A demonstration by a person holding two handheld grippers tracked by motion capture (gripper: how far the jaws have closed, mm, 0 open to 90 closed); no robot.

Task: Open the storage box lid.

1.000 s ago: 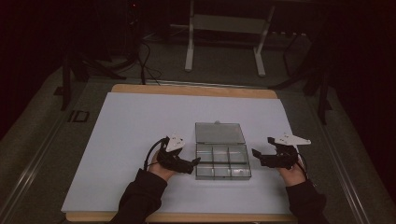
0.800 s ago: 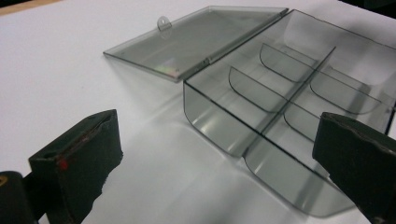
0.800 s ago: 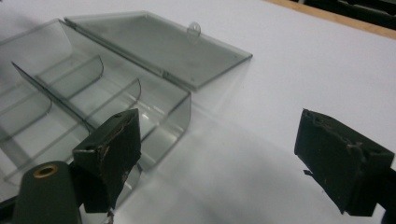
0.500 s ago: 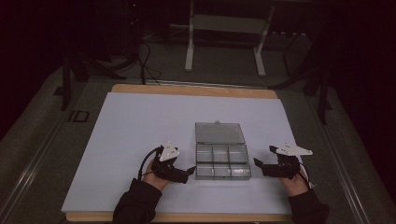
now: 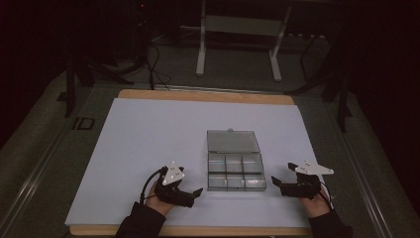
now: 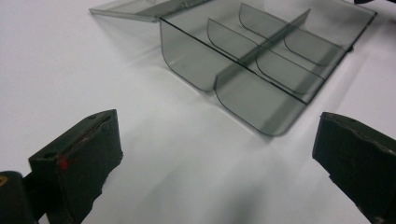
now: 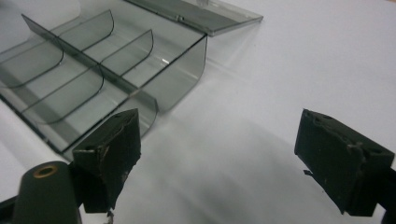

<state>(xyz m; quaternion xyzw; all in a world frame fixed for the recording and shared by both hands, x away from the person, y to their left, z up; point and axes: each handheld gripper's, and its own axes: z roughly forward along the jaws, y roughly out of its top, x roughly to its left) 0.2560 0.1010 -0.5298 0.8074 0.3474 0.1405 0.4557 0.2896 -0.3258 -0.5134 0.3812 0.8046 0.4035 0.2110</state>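
Note:
A clear plastic compartment box (image 5: 236,171) lies open near the middle of the white table sheet (image 5: 148,144), its lid (image 5: 233,141) folded flat behind it. The compartments look empty. My left gripper (image 5: 197,193) rests low just left of the box's near corner, open, nothing between its jaws. My right gripper (image 5: 275,185) sits just right of the box's near corner, also open and empty. In the left gripper view the box (image 6: 261,60) lies ahead of the open left gripper (image 6: 215,154). The right gripper view shows the box (image 7: 93,74) ahead and left of the open right gripper (image 7: 217,149).
The sheet covers a wooden tabletop whose edge (image 5: 198,94) shows at the far side. Beyond it a metal stand (image 5: 237,44) and cables (image 5: 153,64) sit on the dark floor. Wide bare sheet lies left of and behind the box.
Both grippers have drawn back from the box's sides toward the near table edge, the left one also a little leftward. The box has stayed put.

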